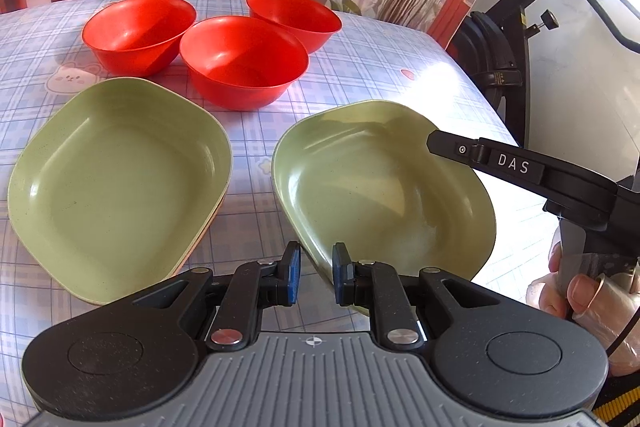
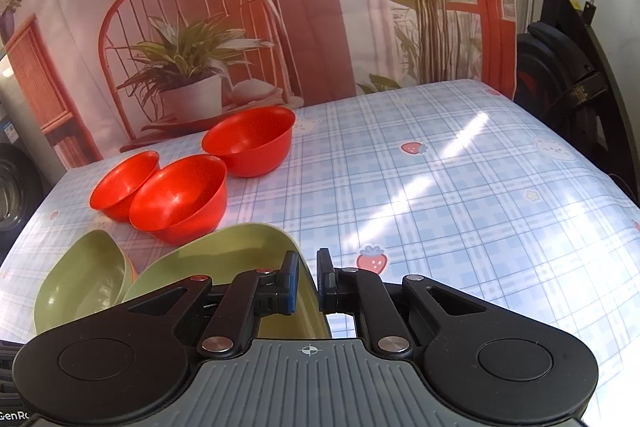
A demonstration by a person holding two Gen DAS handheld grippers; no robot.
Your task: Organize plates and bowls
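Both grippers hold one green square plate (image 1: 380, 195) (image 2: 224, 255), which sits tilted above the checked tablecloth (image 2: 440, 187). My left gripper (image 1: 317, 273) is shut on the plate's near corner rim. My right gripper (image 2: 306, 279) is shut on the opposite rim, and its finger reaches in from the right (image 1: 436, 145) in the left wrist view. A second green plate (image 1: 120, 187) (image 2: 80, 287) lies flat to the left, on top of other plates whose cream and orange edges show beneath. Three red bowls (image 1: 244, 63) (image 2: 180, 199) stand upright in a cluster behind the plates.
A black exercise bike (image 1: 500, 67) (image 2: 568, 67) stands just past the table's right edge. A printed backdrop (image 2: 240, 7) hangs behind the table. A gloved hand (image 1: 580, 299) holds the right gripper's handle. Bare tablecloth stretches right of the bowls.
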